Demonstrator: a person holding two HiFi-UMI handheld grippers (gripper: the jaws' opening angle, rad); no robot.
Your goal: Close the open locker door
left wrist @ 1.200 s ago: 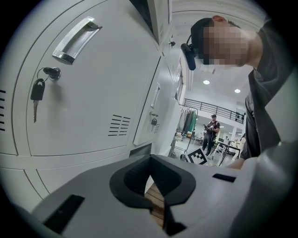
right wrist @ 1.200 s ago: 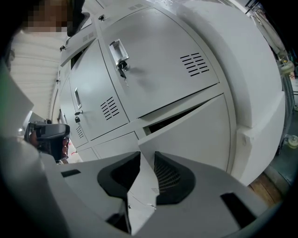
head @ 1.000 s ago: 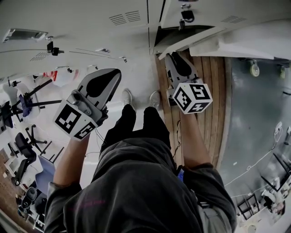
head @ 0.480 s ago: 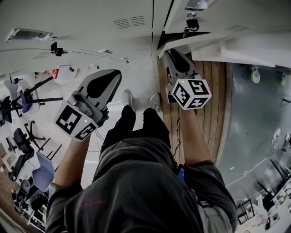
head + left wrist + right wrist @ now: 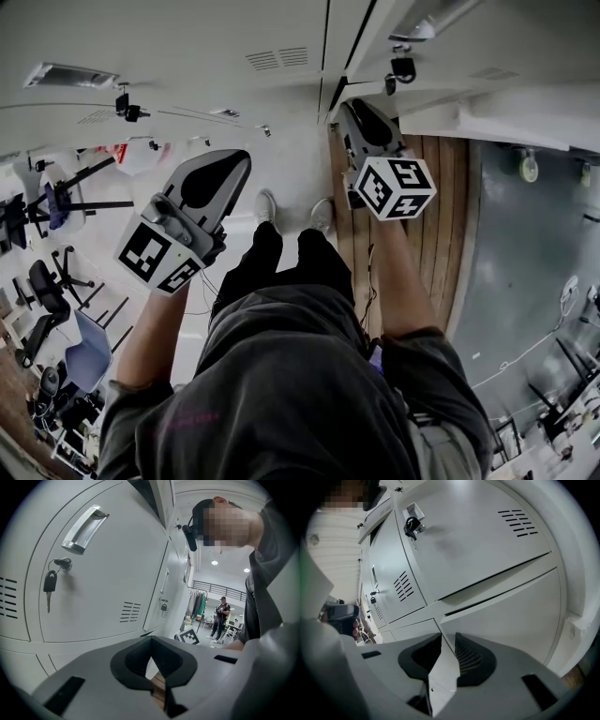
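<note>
Locker door [image 5: 450, 82] stands ajar in the head view, swung out just ahead of the right tongs [image 5: 354, 114], whose tips reach its near edge. A strip of wooden flooring [image 5: 427, 234] lies beneath them. The left tongs [image 5: 230, 167] hang well off to the other side, touching nothing, tips together. In the left gripper view, the left tongs [image 5: 151, 639] are closed on nothing. Beyond and above their tips is a shut locker front with a metal handle [image 5: 84, 529] and a key [image 5: 49, 585] hanging from its lock, and farther off, to the right of the tips, stands a person [image 5: 220, 619]. In the right gripper view, the right tongs [image 5: 444, 638] are clamped on the locker door [image 5: 440, 672], whose thin white edge runs straight through the gap between the jaws — other shut locker fronts rise ahead of the tips.
</note>
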